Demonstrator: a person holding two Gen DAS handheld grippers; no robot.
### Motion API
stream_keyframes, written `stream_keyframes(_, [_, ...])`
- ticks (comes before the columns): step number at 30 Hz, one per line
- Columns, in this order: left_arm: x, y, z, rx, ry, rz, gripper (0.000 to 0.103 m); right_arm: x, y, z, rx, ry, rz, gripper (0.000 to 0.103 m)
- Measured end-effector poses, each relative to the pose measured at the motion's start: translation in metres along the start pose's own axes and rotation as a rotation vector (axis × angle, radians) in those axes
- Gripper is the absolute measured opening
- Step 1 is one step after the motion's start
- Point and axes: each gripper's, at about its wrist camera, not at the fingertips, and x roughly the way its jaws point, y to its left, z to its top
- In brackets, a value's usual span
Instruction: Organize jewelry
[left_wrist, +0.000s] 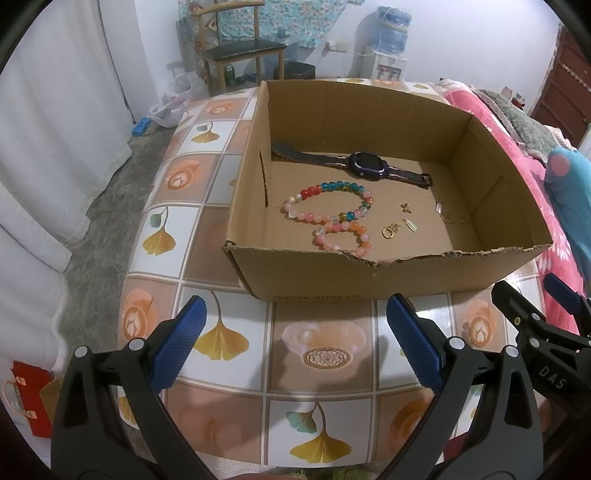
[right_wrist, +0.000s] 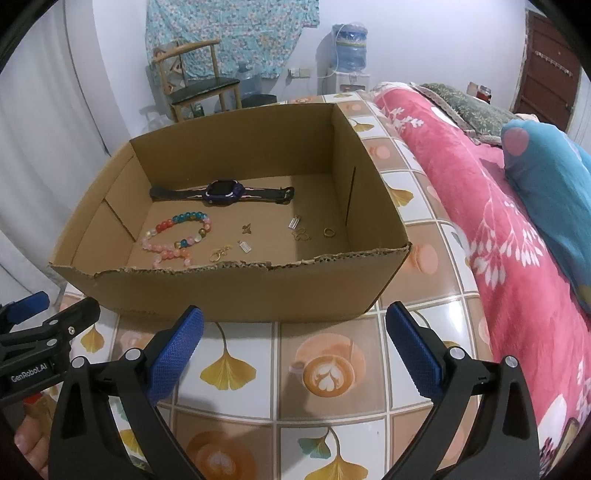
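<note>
Hovering over a tiled table, the left gripper and right gripper hang empty, fingers spread wide, just short of a cardboard box. Inside lie a watch, a bead bracelet, a ring and small gold charms.
</note>
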Motion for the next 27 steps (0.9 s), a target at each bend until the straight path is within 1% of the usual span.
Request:
stream_keyframes(8, [0.0000, -0.0003, -0.0025, -0.004, 0.006, 0.009, 0.095, 0.0009, 0.0028, -0.0034, -0.011, 0.005, 0.012, 0.096])
stream_keyframes(13, [-0.0019, 0.0006, -0.0029, -0.016, -0.003, 0.010, 0.095, 0.0018, 0.0049, -0.0011, -0.024, 0.002, 0.010, 0.096])
stream_keyframes(27, [0.0017, 0.0054, -0.0012, -0.025, 0.004, 0.014, 0.095, 0.0017, 0.0092, 0.0044, -0.022, -0.003, 0.010, 0.096])
